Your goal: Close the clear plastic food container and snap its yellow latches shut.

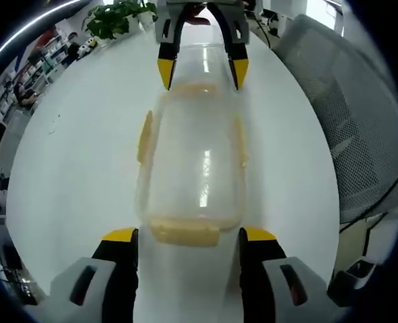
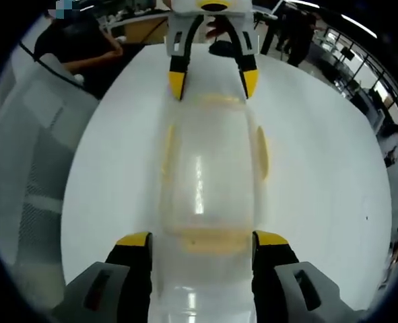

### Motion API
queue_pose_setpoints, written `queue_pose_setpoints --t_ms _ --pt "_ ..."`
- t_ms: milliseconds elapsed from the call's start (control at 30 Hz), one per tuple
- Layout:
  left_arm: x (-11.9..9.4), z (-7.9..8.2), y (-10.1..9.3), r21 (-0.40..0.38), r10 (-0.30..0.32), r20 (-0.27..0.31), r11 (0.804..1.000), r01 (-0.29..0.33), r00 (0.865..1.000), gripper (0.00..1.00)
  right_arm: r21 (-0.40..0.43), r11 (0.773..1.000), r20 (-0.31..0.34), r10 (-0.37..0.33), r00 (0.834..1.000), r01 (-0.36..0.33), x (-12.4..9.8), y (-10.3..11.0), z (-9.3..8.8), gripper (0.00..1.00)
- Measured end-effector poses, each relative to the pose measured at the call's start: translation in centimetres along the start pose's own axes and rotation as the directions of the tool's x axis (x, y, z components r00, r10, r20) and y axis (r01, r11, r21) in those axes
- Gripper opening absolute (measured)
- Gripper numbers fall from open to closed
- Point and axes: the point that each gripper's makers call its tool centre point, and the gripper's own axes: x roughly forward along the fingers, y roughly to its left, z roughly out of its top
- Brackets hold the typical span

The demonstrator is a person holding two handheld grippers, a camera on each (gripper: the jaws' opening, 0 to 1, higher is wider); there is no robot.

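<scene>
in the left gripper view, shelves and desks sit far off at the left edge, and a leafy green potted plant (image 1: 118, 17) stands at the far end of the round white table (image 1: 71, 175). the left gripper (image 1: 188, 235), black and grey with yellow tips, has its jaws spread apart, one either side of the near end of the clear rectangular plastic food container (image 1: 192, 161), whose lid is on. the near yellow latch (image 1: 184, 233) lies between the tips; whether they touch the container cannot be told. two more yellow latches run along the long sides. the right gripper (image 1: 203, 73) faces it from the far end, jaws apart around the far latch. a grey mesh office chair (image 1: 347, 121) stands at the right.

in the right gripper view, a grey chair (image 2: 30, 168) and a seated person in black (image 2: 77, 47) are at the left. the right gripper straddles the near end of the container. no writing can be read anywhere.
</scene>
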Motion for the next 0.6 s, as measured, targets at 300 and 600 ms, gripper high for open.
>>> queue_pose_setpoints --t_ms 300,600 --pt "0.2 0.3 -0.2 0.0 -0.04 0.006 0.999 0.04 0.999 0.57 -0.001 1.0 0.013 -0.008 1.0 0.008 0.1 -0.6 0.2 0.55" --pt "0.1 0.7 -0.7 0.012 -0.06 0.003 0.998 0.06 0.998 0.51 0.006 1.0 0.002 -0.015 1.0 0.014 0.1 -1.3 -0.6 0.54"
